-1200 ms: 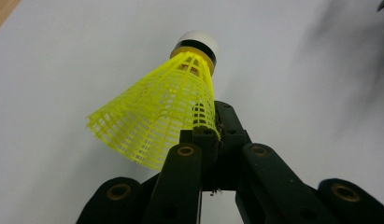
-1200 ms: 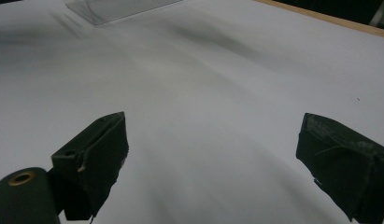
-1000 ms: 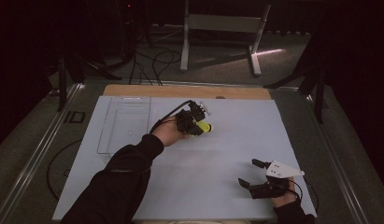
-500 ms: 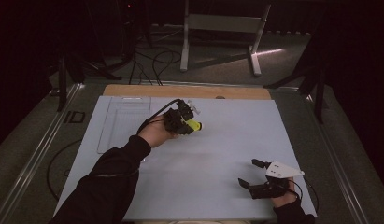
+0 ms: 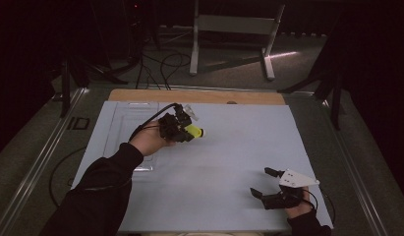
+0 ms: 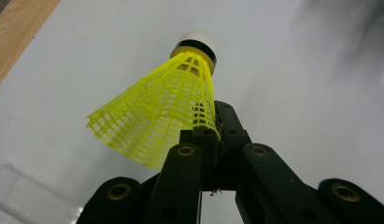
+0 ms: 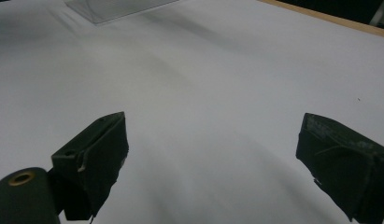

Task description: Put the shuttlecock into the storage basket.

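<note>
A yellow plastic shuttlecock (image 6: 166, 116) with a white cork tip is clamped by the rim of its skirt in my left gripper (image 6: 208, 135), whose jaws are shut on it. From above, that left gripper (image 5: 182, 129) hovers over the white table sheet (image 5: 229, 147) left of centre, with the shuttlecock (image 5: 193, 131) pointing right. My right gripper (image 5: 262, 183) rests at the sheet's near right corner, jaws wide apart. In the right gripper view its two black pads (image 7: 94, 154) stand far apart with bare sheet between them.
A clear plastic tray (image 5: 121, 132) lies flat on the left part of the sheet, just under the left hand. A wooden strip (image 5: 197, 96) edges the far side of the table. Beyond it stand a metal frame and cables on the floor.
The left hand has carried the shuttlecock leftward and a little up, towards the clear tray. The right gripper has stayed where it was.
</note>
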`<state>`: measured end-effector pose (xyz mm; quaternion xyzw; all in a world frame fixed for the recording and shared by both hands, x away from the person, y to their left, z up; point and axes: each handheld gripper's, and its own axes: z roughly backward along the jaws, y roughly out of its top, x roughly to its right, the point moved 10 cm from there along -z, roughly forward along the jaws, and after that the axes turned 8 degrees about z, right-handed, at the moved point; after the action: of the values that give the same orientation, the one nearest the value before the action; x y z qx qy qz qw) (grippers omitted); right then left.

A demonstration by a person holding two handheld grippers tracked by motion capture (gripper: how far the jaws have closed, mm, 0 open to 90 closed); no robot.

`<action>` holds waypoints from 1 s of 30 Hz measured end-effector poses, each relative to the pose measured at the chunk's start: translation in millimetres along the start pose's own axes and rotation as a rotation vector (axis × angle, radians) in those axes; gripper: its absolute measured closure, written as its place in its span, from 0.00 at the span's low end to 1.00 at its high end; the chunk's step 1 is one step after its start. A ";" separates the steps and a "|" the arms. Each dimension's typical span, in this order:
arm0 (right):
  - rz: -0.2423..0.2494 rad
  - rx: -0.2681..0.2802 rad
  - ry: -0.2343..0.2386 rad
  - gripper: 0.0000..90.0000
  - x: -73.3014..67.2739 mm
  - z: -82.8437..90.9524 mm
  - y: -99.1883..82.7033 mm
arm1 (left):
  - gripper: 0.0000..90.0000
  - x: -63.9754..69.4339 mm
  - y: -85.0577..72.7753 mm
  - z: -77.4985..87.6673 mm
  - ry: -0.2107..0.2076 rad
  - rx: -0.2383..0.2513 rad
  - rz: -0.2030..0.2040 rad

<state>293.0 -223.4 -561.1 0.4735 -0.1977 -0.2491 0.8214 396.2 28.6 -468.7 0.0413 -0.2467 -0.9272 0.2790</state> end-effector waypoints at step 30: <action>-0.005 0.002 -0.002 0.10 1.0 -1.0 0.5 | 1.00 -28.7 -46.9 61.6 0.017 0.037 0.002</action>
<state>294.4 -223.1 -561.0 0.4746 -0.1977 -0.2513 0.8201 383.9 104.7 -439.1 0.0543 -0.2612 -0.9219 0.2810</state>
